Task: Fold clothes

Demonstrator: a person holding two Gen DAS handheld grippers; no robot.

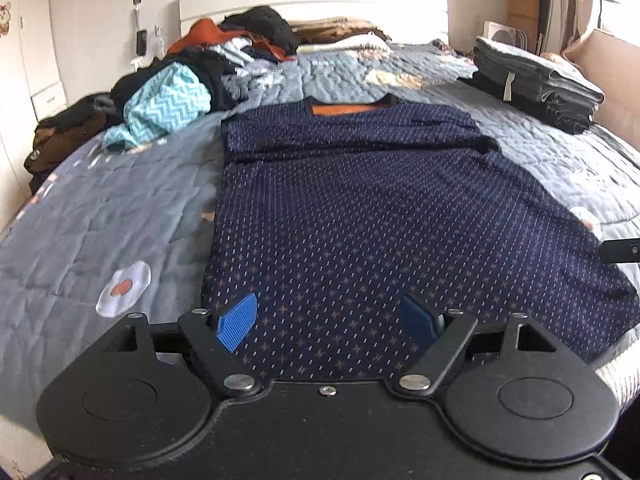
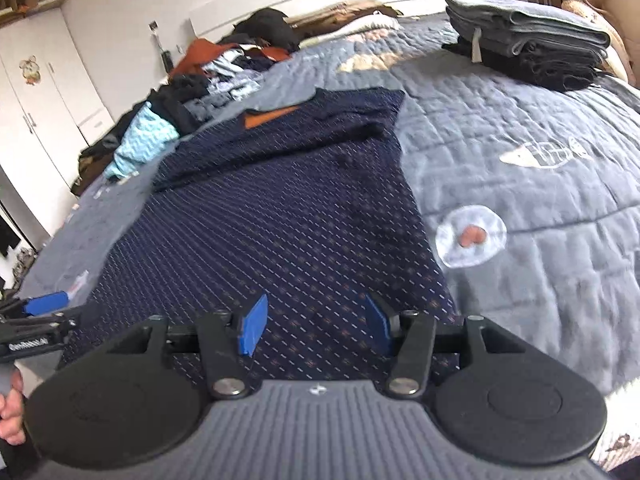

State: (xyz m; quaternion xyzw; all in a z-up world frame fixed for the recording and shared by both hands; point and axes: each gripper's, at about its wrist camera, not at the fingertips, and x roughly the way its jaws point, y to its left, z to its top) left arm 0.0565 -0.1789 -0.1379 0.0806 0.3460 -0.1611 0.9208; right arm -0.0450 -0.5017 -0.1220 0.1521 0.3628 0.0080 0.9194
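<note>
a navy patterned shirt point(image 1: 360, 208) lies spread flat on a grey quilt point(image 1: 100, 208) covering a bed, its sleeves folded across the chest and its orange-lined collar toward the headboard. the left gripper point(image 1: 330, 322) hovers over the near hem with jaws apart, nothing between its blue pads point(image 1: 236, 322). the right gripper point(image 2: 316, 326) is likewise released above the hem's right part, gripping nothing. a heap of unfolded clothes point(image 1: 192, 80) lies at far left; a stack of folded dark garments point(image 2: 532, 44) sits at far right.

shirt point(image 1: 360, 220) hem hidden, bed point(image 1: 100, 208) edges cropped
</note>
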